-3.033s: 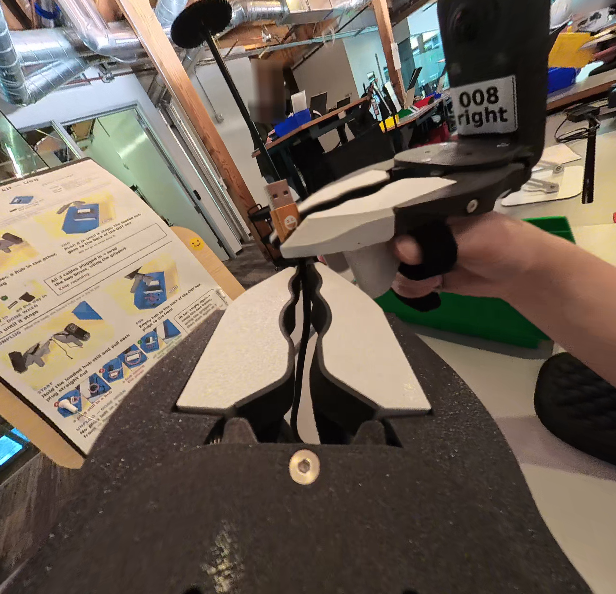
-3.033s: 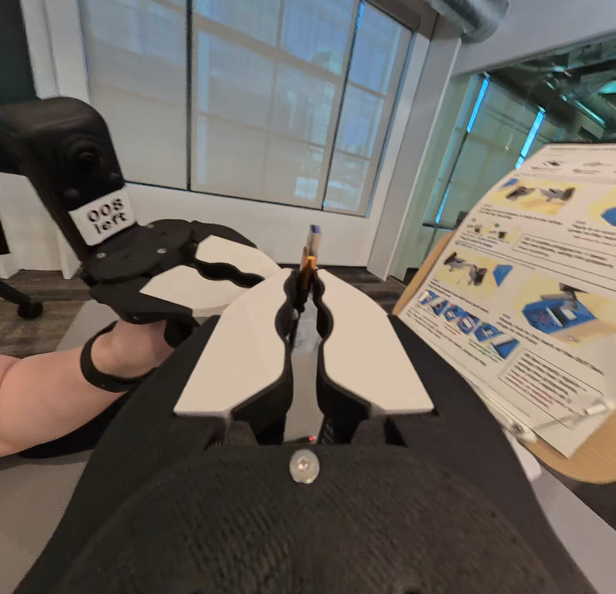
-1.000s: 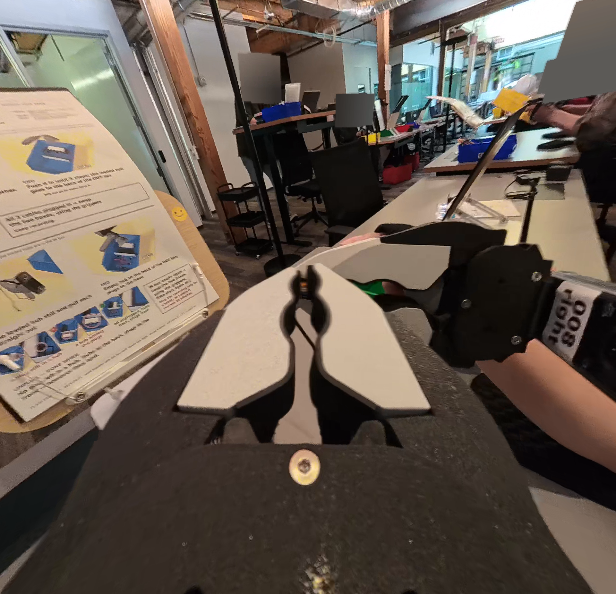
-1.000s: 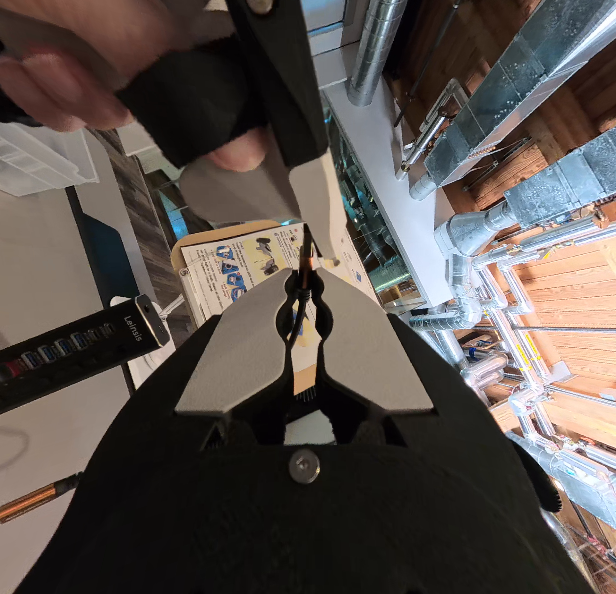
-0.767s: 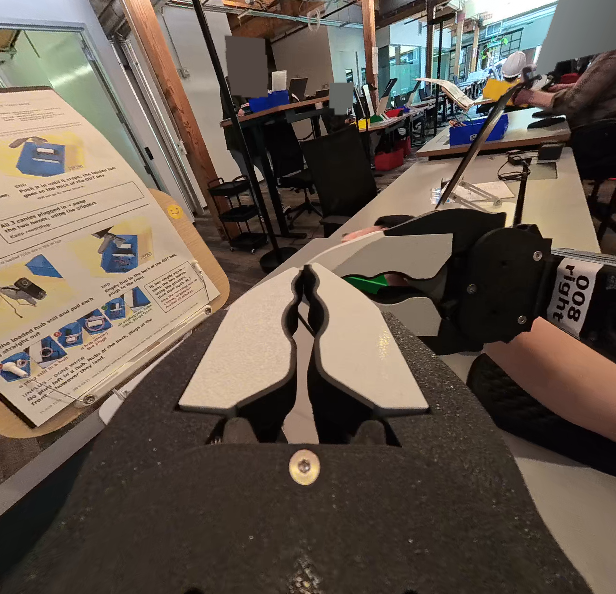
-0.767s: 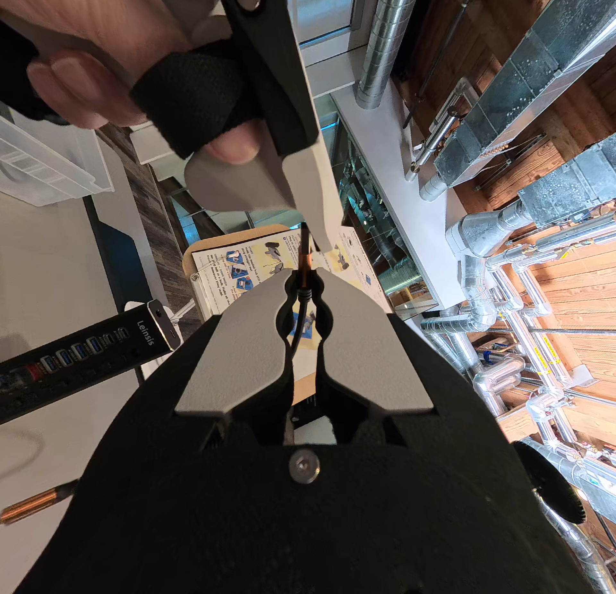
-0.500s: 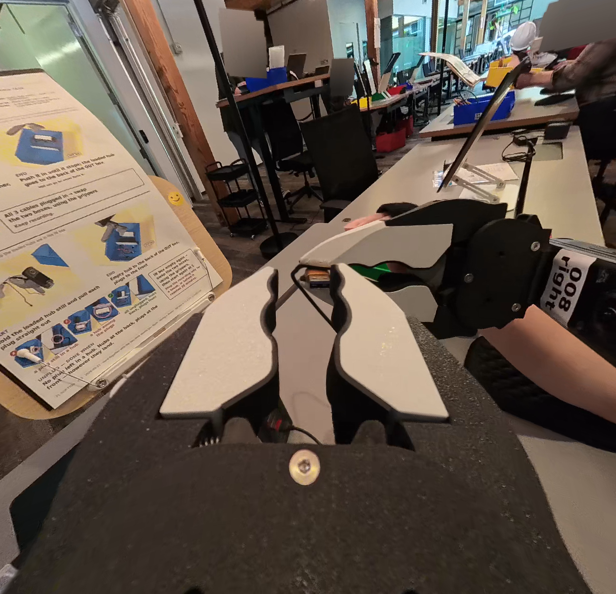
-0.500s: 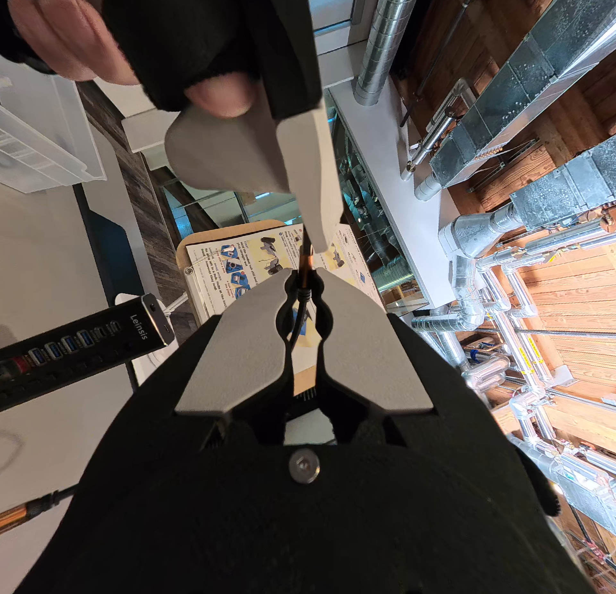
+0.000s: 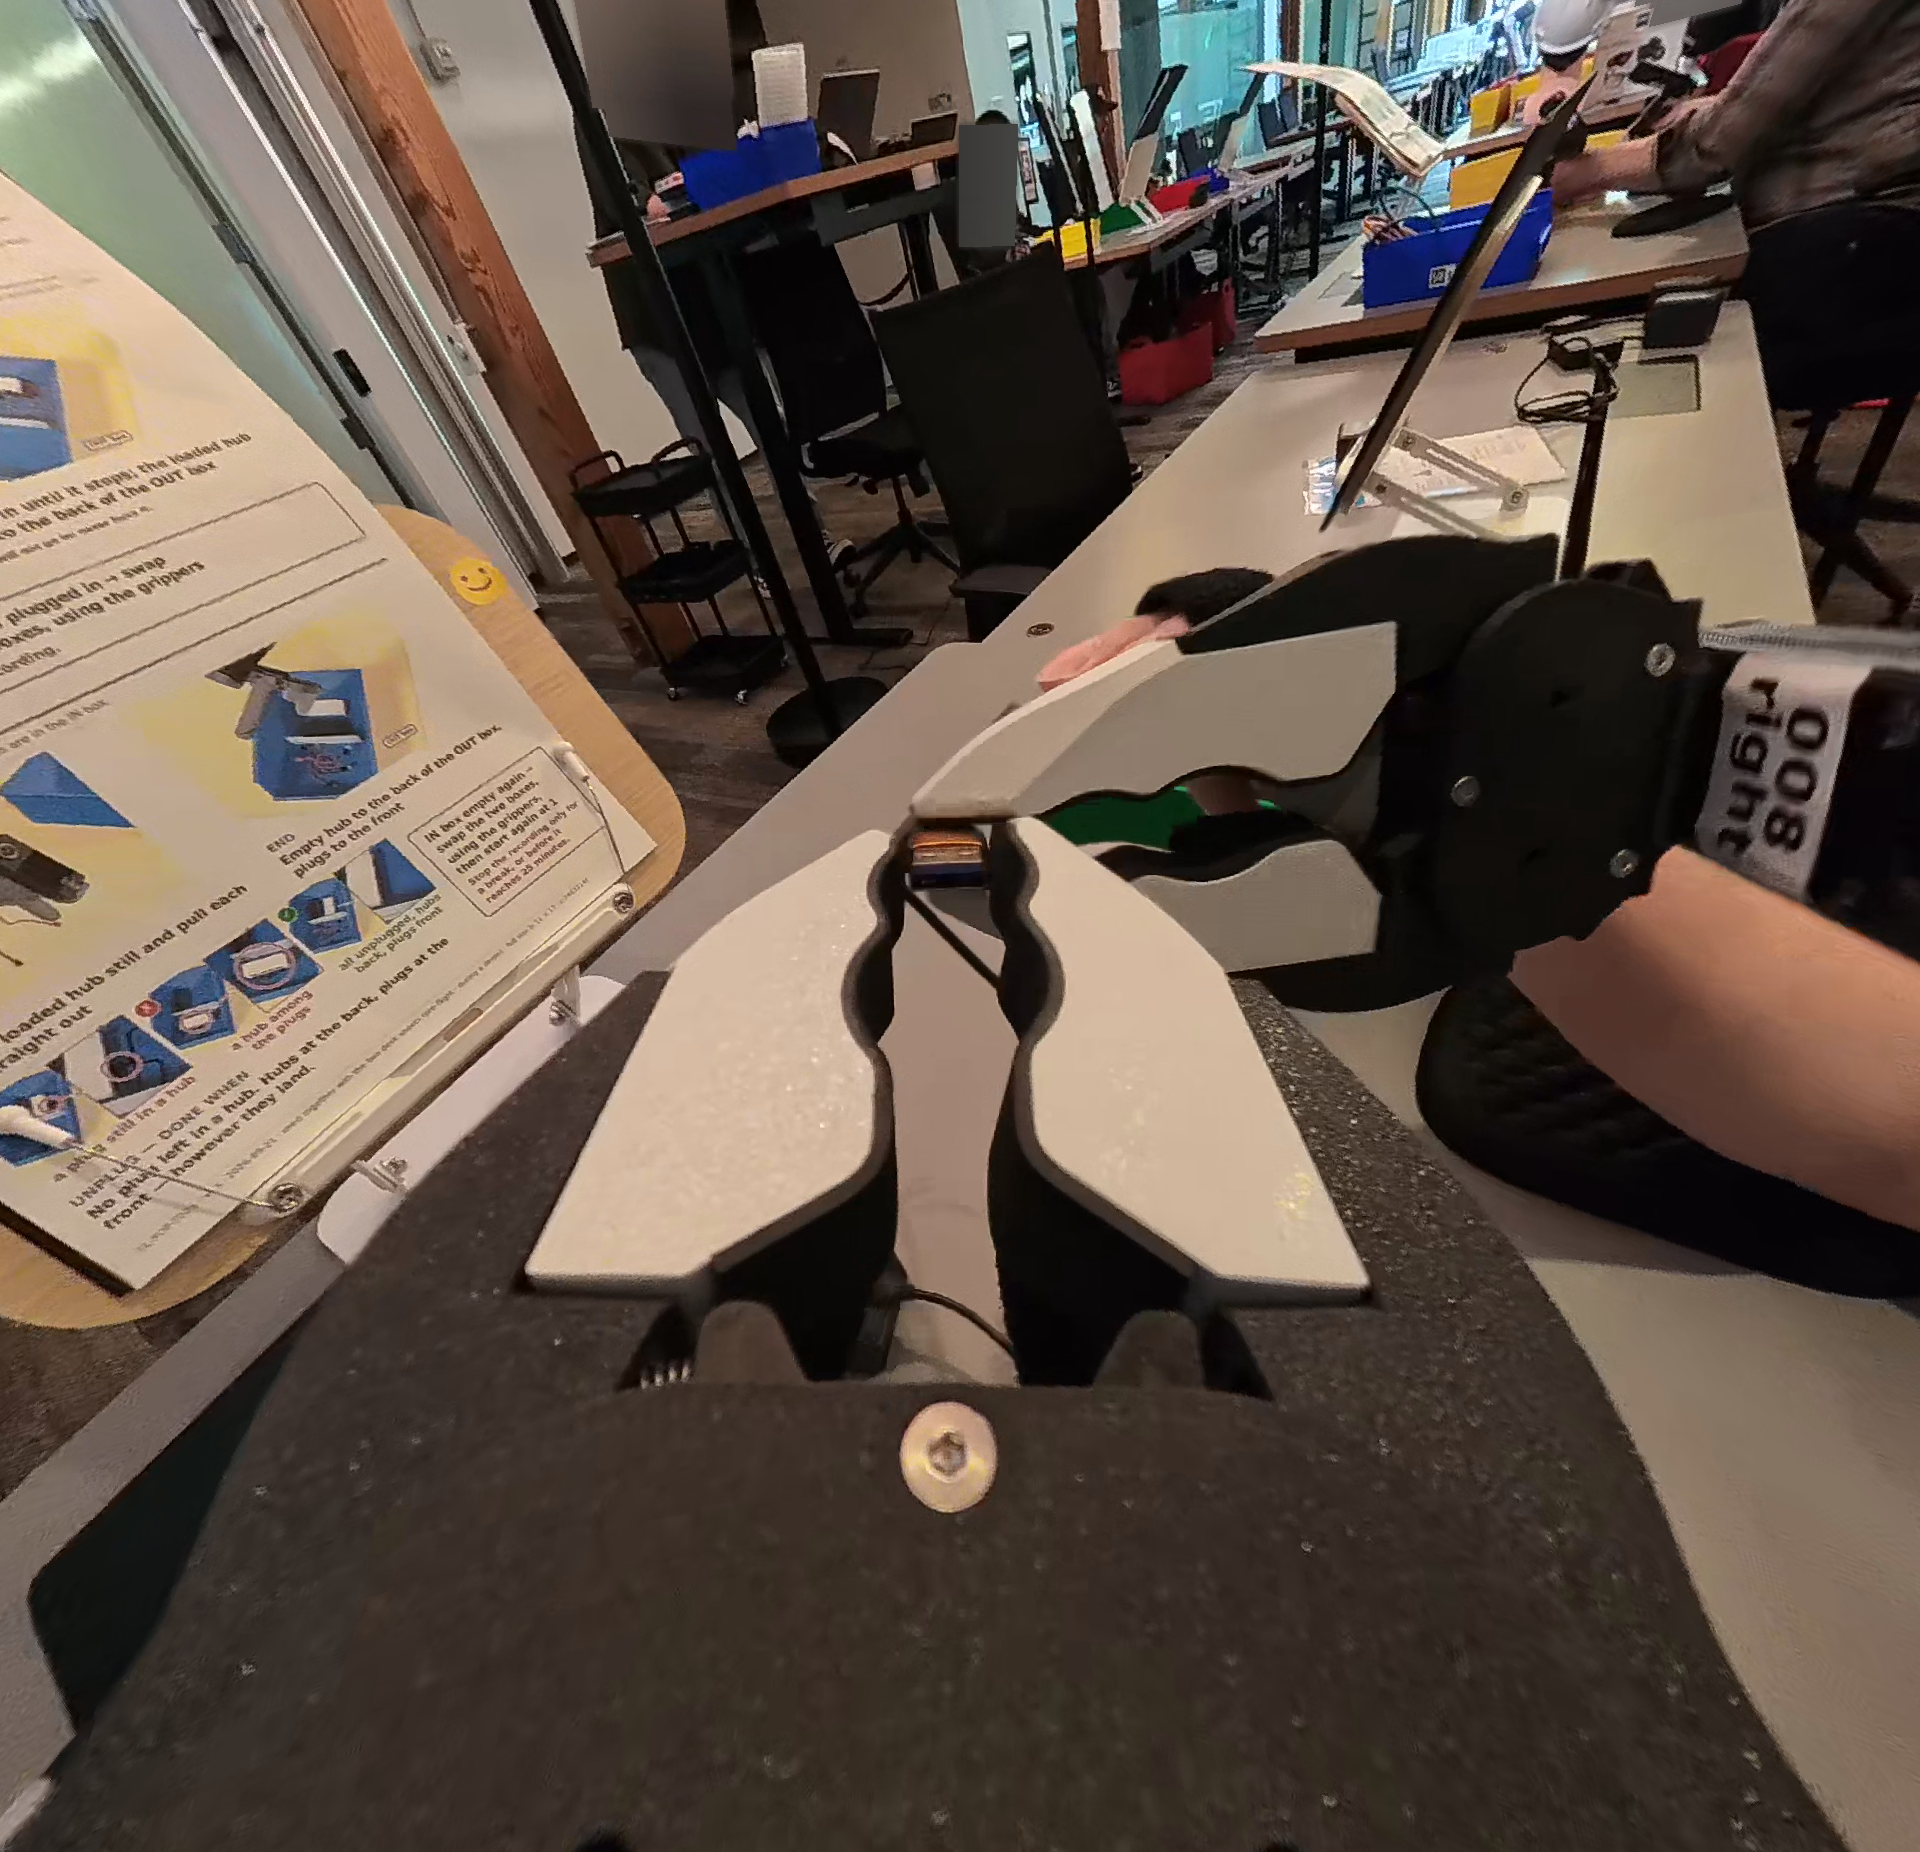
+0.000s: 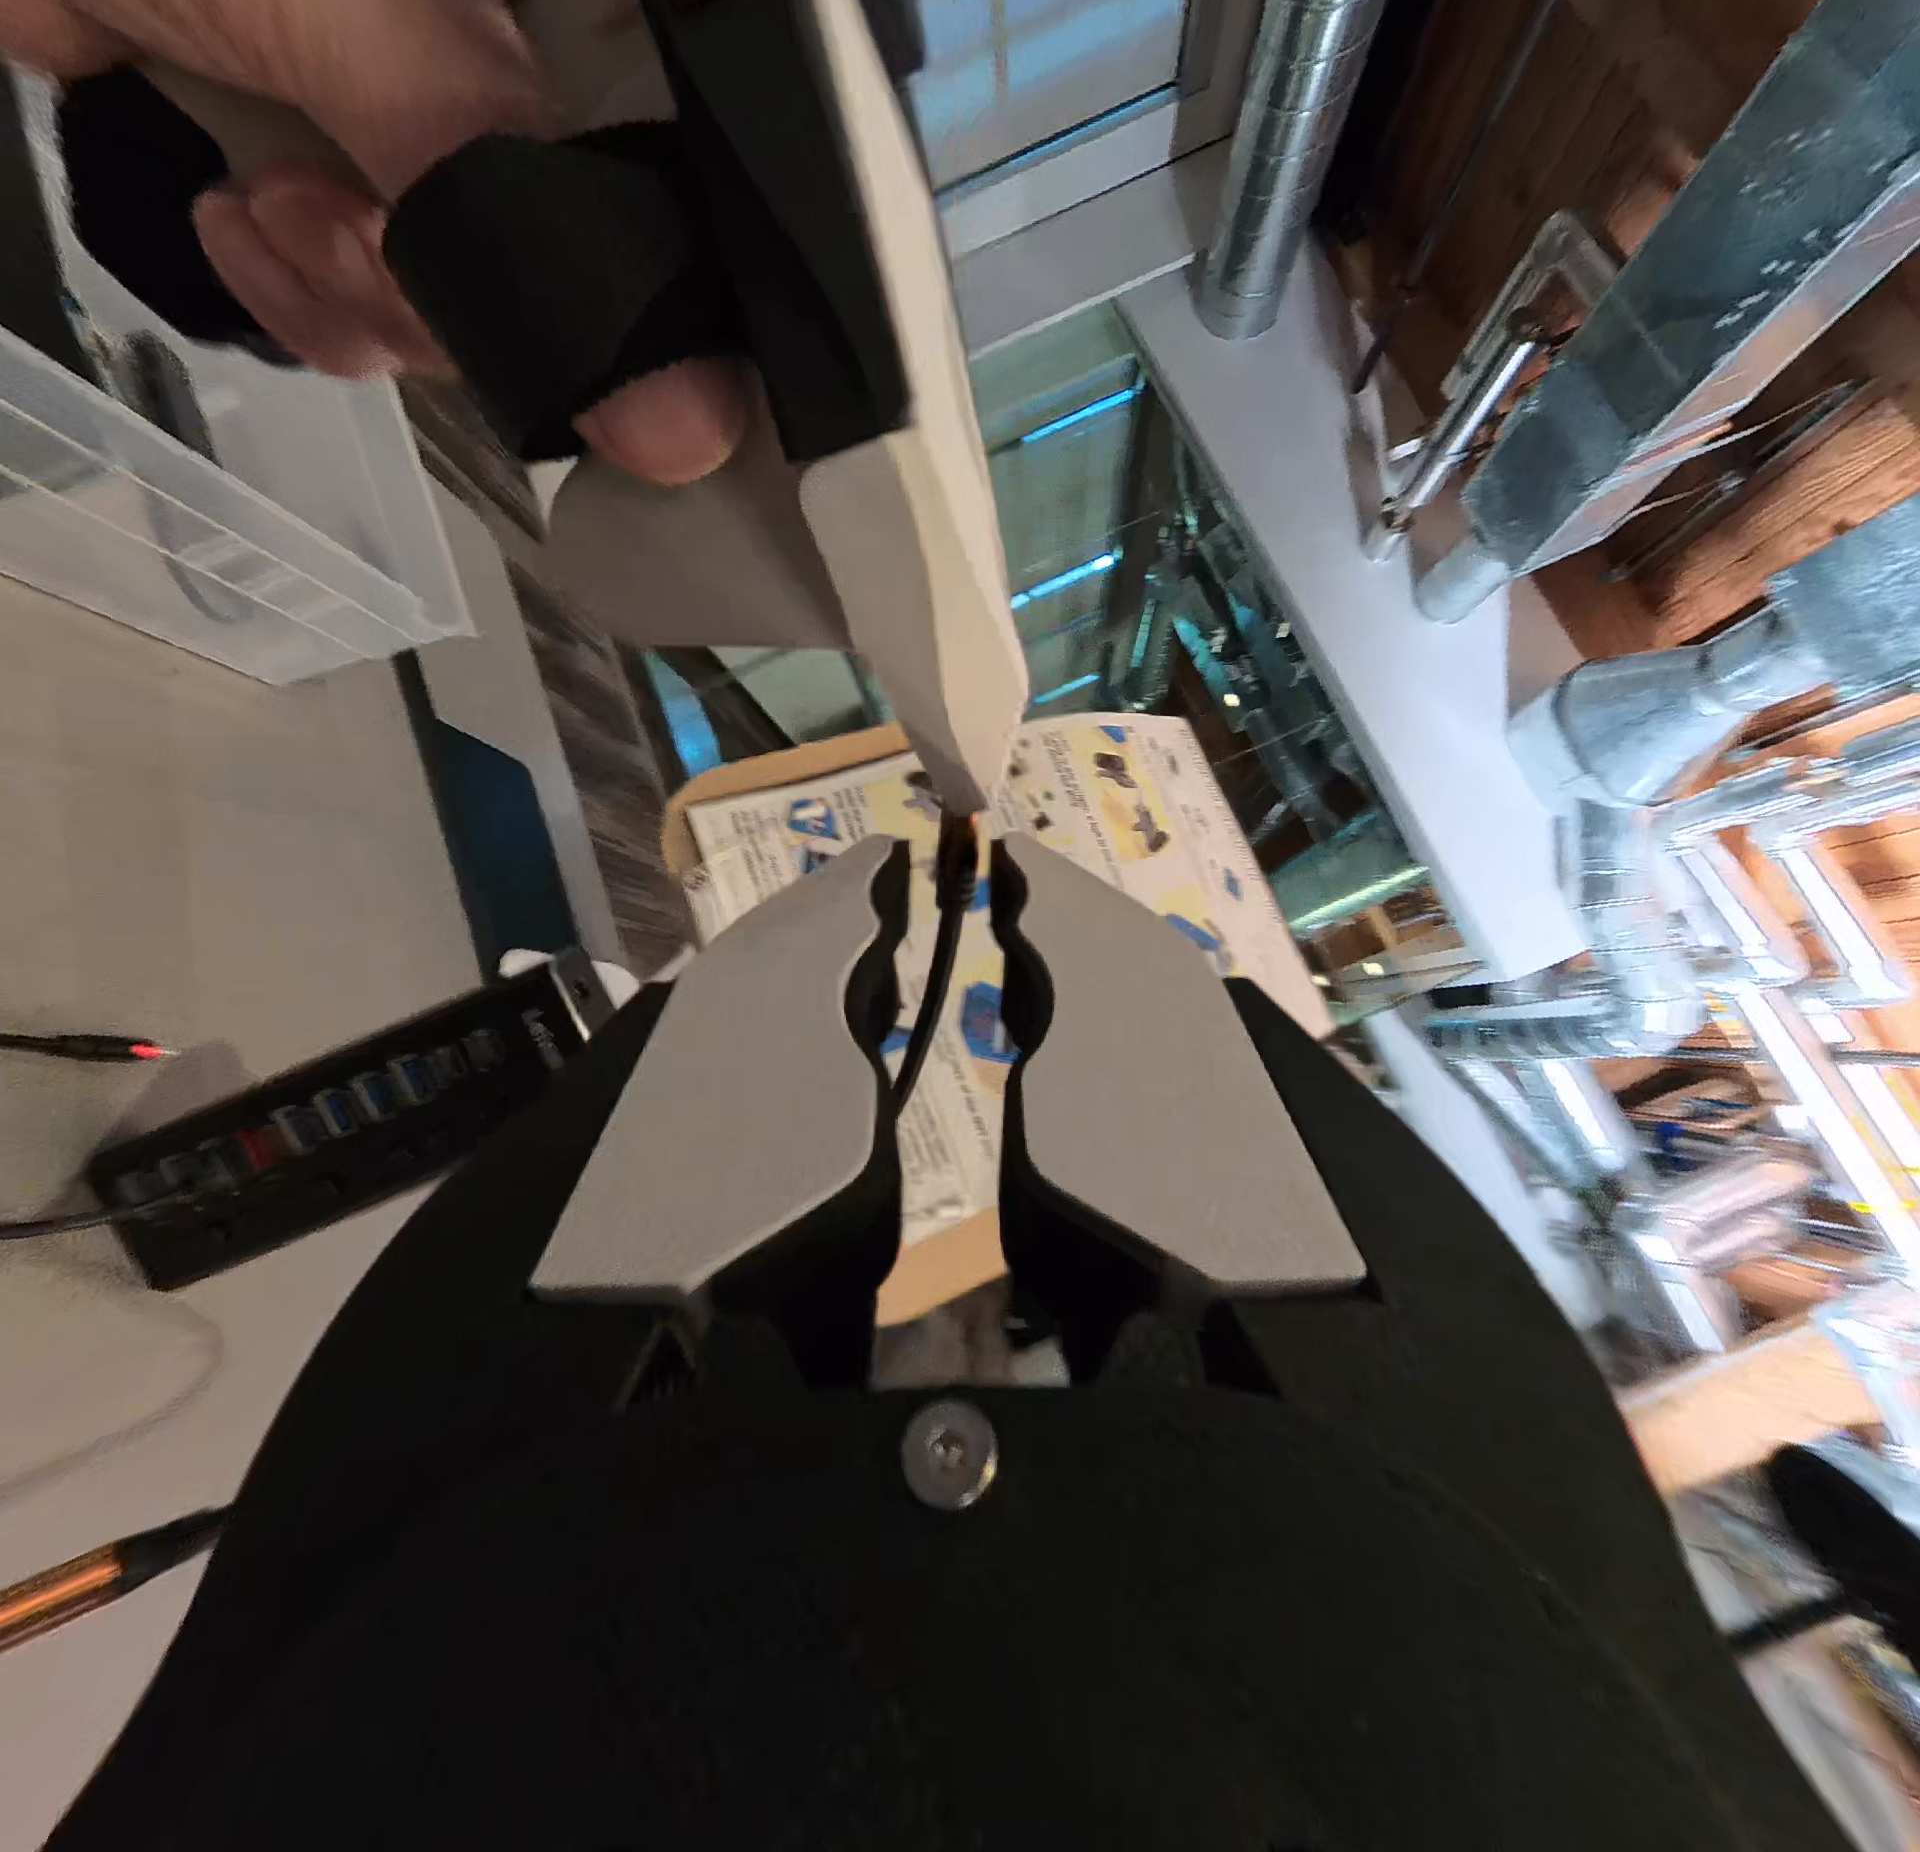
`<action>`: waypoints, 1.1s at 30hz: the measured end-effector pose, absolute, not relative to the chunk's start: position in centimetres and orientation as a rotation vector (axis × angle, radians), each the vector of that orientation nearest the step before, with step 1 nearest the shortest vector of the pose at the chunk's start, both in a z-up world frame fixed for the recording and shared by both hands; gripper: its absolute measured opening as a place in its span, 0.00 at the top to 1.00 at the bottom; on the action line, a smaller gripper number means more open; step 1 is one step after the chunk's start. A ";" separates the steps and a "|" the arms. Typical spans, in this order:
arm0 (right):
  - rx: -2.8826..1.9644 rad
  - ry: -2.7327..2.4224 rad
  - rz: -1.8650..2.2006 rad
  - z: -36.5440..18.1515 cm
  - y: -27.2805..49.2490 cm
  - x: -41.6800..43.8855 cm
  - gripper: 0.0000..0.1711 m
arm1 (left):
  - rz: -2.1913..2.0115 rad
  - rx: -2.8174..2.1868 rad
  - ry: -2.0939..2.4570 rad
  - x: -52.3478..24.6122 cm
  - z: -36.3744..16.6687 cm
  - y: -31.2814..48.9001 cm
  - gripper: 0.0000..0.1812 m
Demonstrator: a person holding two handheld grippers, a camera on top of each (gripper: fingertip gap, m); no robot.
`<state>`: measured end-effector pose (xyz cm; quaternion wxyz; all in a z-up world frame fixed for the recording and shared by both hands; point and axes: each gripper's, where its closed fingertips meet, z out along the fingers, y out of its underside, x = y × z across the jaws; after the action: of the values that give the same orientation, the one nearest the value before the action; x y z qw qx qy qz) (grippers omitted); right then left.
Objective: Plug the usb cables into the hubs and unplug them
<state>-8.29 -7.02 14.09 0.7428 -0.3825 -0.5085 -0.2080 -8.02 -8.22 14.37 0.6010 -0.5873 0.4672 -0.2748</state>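
My left gripper [image 9: 951, 844] has its tips pressed on a small USB plug [image 9: 948, 862] with a thin black cable, held above the grey table [image 9: 1299, 431]. My right gripper [image 10: 945, 846] comes in from the right, and its fingers [image 9: 1164, 732] stand apart. In the right wrist view the plug [image 10: 958, 846] and its cable sit loose in the gap between my right fingers, with the left gripper's fingertips [image 10: 935, 659] closed on the plug's end. A black USB hub [image 10: 332, 1127] with a row of ports lies on the table at the left.
An instruction sheet on a wooden board [image 9: 260, 763] stands at the left. A clear plastic box [image 10: 208, 555] sits beyond the hub. A copper-coloured plug [image 10: 62, 1594] and a red-tipped cable [image 10: 135, 1052] lie on the table. A propped tablet [image 9: 1455, 296] stands farther back.
The left gripper opened half a second ago and has closed again on the plug. The right gripper, which was shut on the plug, has opened. The right view has swung and blurred.
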 end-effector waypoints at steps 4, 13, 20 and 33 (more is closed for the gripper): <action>-0.985 -1.249 -0.109 13.7 -10.0 -8.0 0.78 | -0.704 -1.312 1.107 -9.1 15.4 -9.1 0.91; -0.594 -0.801 1.129 22.9 -15.7 2.8 0.85 | -1.159 -1.117 1.290 -7.8 17.0 -15.9 0.92; -0.963 -0.901 1.032 12.9 -6.2 -5.6 0.85 | -1.382 -1.053 1.269 -7.4 17.9 -16.7 0.92; -0.850 -0.958 1.120 16.0 -11.8 -9.8 0.88 | -1.117 -1.173 1.199 -9.3 16.6 -12.3 0.92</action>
<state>-9.82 -11.83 15.97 0.6596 -0.3754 -0.4234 0.4947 -9.29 -12.26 16.63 0.5339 -0.4920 0.5031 -0.4688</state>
